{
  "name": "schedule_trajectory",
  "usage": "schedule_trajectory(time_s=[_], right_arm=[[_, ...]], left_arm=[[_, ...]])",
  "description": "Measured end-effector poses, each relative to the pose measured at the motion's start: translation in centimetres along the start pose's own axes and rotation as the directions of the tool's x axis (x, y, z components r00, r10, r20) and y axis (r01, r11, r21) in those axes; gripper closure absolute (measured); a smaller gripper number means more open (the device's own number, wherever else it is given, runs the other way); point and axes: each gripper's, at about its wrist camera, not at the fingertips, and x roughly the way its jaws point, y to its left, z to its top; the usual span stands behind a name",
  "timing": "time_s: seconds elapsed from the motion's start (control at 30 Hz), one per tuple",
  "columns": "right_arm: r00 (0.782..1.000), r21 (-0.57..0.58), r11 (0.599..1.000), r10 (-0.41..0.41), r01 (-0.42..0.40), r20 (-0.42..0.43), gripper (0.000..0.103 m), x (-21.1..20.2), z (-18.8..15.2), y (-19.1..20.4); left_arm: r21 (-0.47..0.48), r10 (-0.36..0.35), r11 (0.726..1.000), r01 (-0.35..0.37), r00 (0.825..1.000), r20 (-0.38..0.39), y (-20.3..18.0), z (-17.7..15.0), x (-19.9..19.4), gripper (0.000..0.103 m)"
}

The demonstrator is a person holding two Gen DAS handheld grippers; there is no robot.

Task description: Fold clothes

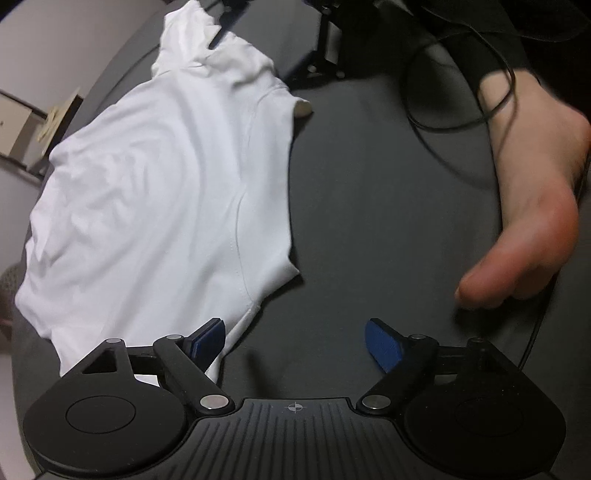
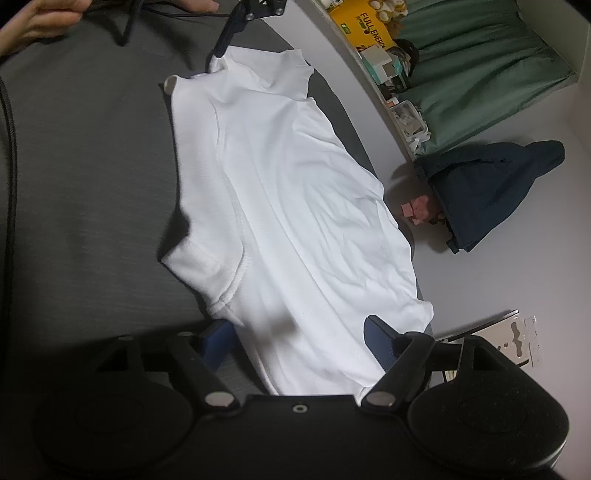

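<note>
Left gripper (image 1: 295, 341): black linkage body, blue pads; jaws spread wide, nothing between them. Its left pad (image 1: 208, 341) overlaps the near edge of the white T-shirt; its right pad (image 1: 382, 349) hangs over bare dark grey mat (image 1: 388, 203).

Right gripper (image 2: 299, 341): same build; jaws spread wide, straddling the near end of the white T-shirt with cloth lying between the pads. Whether either pad touches the cloth cannot be told.

White T-shirt (image 2: 288, 206): spread mostly flat and creased on the dark grey mat, running away from both grippers. In the right wrist view a short sleeve (image 2: 203, 266) juts left over the mat; the far end reaches toward a dark clamp-like stand (image 2: 236, 22). In the left wrist view the shirt (image 1: 159, 192) fills the left half, its right edge bordering bare mat.

Bare foot (image 1: 532, 206): person's, resting on the mat at the right of the left wrist view, well apart from the shirt; a black cable (image 1: 461, 74) loops just beside the ankle.

Surroundings, right wrist view: pale floor (image 2: 480, 288) beyond the mat edge; dark navy garment (image 2: 491, 192) heaped on it; green curtain (image 2: 480, 62); yellow box (image 2: 362, 26) among small clutter along the wall.
</note>
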Motion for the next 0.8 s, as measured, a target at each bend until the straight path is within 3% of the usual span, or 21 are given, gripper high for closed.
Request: schedule_trajectory(time_s=[0.07, 0.1, 0.33, 0.53, 0.77, 0.8], right_arm=[[1.0, -0.009, 1.0, 0.001, -0.001, 0.0, 0.026, -0.1, 0.1, 0.1], [1.0, -0.013, 1.0, 0.001, -0.001, 0.0, 0.026, -0.1, 0.1, 0.1], [1.0, -0.044, 0.999, 0.004, -0.004, -0.001, 0.026, -0.4, 0.4, 0.3], [1.0, -0.078, 0.997, 0.004, -0.005, -0.006, 0.028, -0.9, 0.5, 0.5], [1.0, -0.102, 0.995, -0.004, 0.003, -0.017, 0.028, -0.8, 0.9, 0.6], [1.0, -0.106, 0.994, -0.002, 0.0, -0.019, 0.028, -0.7, 1.0, 0.6]], left_arm=[[0.028, 0.003, 1.0, -0.003, 1.0, -0.018, -0.8, -0.2, 0.3, 0.017], [0.015, -0.004, 1.0, 0.004, 1.0, -0.021, -1.1, 0.0, 0.3, 0.0], [-0.185, -0.079, 0.98, 0.066, 0.995, -0.061, 0.4, -1.0, 1.9, 0.0], [-0.175, -0.101, 0.981, 0.084, 0.991, -0.089, -0.1, -0.7, 2.6, 0.0], [-0.114, -0.043, 0.993, 0.031, 0.994, -0.099, -1.6, -0.4, 2.7, 0.0], [-0.096, -0.008, 0.995, 0.0, 0.996, -0.092, -2.0, -0.4, 2.5, 0.0]])
